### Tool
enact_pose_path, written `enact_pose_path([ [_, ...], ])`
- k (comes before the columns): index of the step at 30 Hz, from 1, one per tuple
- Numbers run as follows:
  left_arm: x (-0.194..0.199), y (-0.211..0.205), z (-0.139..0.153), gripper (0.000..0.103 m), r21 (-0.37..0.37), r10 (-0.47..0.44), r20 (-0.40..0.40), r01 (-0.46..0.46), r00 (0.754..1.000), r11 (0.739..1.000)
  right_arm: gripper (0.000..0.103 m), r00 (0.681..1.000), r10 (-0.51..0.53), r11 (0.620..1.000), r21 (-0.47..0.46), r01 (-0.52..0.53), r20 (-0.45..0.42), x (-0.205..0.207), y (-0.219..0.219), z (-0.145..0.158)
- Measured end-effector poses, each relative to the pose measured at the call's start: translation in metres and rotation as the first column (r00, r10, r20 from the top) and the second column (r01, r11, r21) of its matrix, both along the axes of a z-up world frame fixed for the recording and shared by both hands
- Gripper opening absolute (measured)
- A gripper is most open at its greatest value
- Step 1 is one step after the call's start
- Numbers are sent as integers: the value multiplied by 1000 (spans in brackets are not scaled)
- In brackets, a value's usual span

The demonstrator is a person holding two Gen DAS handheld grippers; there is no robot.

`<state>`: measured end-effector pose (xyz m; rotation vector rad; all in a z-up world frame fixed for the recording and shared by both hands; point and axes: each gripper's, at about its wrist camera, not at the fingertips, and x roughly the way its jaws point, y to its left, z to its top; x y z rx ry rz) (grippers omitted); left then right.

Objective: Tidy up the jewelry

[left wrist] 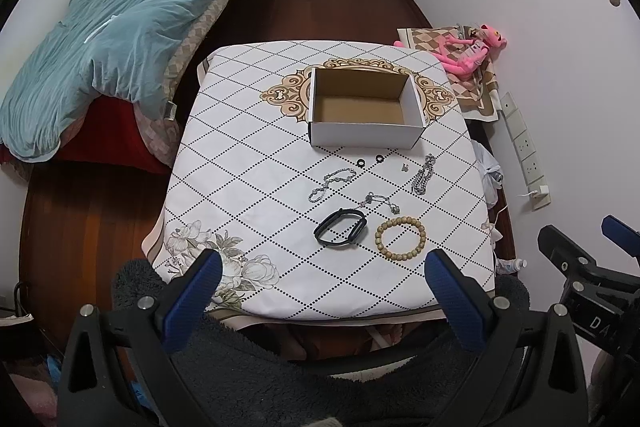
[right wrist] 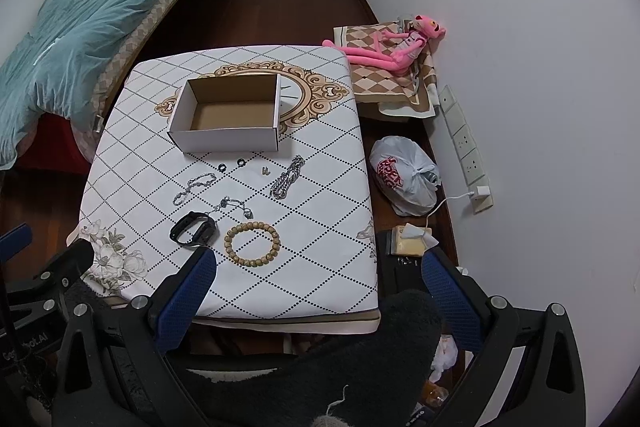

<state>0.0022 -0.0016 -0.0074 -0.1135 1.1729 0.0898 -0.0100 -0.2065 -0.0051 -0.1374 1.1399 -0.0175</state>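
An empty open cardboard box (left wrist: 364,107) (right wrist: 228,119) stands at the far middle of the table (left wrist: 248,187) (right wrist: 320,227). In front of it lie two small black rings (left wrist: 361,162) (right wrist: 222,167), a tiny earring (left wrist: 405,167) (right wrist: 265,170), a thick silver chain (left wrist: 424,174) (right wrist: 287,177), two thin silver chains (left wrist: 331,183) (right wrist: 194,187), a black wristband (left wrist: 341,227) (right wrist: 194,229) and a wooden bead bracelet (left wrist: 400,238) (right wrist: 251,243). My left gripper (left wrist: 324,267) is open and empty, above the table's near edge. My right gripper (right wrist: 320,267) is open and empty, near the front right corner.
A bed with a teal duvet (left wrist: 116,39) stands to the left. A pink plush toy (right wrist: 396,47) on a checked cloth, a tied plastic bag (right wrist: 406,179) and a power strip (right wrist: 464,147) lie right of the table. Dark wooden floor surrounds it.
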Motion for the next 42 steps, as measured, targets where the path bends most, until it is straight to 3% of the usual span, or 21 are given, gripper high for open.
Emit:
enact_pose_path([
  [42,6,-3,14,103,11,0,14,-1,1000,1000,103,1000,6,1000,2,-6,7,0,3,9],
])
